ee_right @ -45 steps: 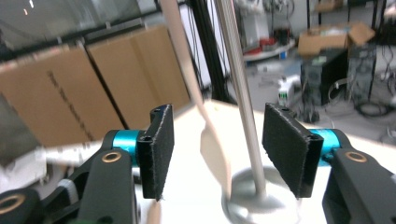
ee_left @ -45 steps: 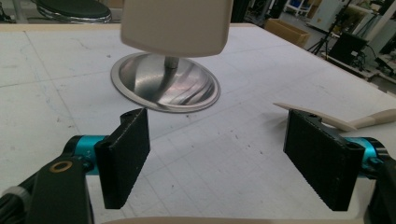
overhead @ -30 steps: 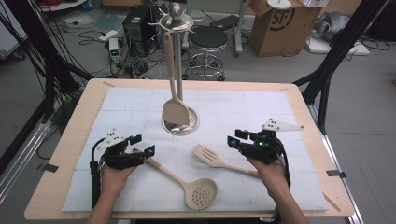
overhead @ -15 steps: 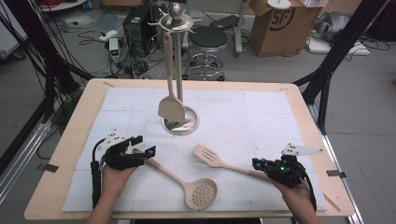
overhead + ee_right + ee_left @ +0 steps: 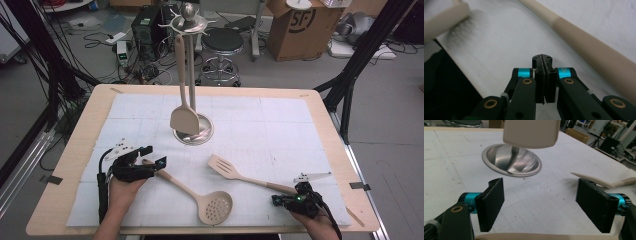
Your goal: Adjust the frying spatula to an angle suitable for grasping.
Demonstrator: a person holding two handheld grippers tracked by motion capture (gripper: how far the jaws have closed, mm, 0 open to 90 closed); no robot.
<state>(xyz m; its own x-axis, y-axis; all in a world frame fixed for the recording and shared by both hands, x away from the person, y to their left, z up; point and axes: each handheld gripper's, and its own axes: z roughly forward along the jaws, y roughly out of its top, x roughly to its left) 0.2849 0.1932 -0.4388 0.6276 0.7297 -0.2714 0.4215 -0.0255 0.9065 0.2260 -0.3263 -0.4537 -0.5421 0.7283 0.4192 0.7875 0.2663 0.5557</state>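
The one readable marking was "SF", in black letters inside a ring, printed on the side of the cardboard box (image 5: 295, 27) that stood on the floor beyond the table's far edge, in the high view. No other text, number or sign could be read; the small display on the grey device (image 5: 121, 51) among the cables was too small to make out.
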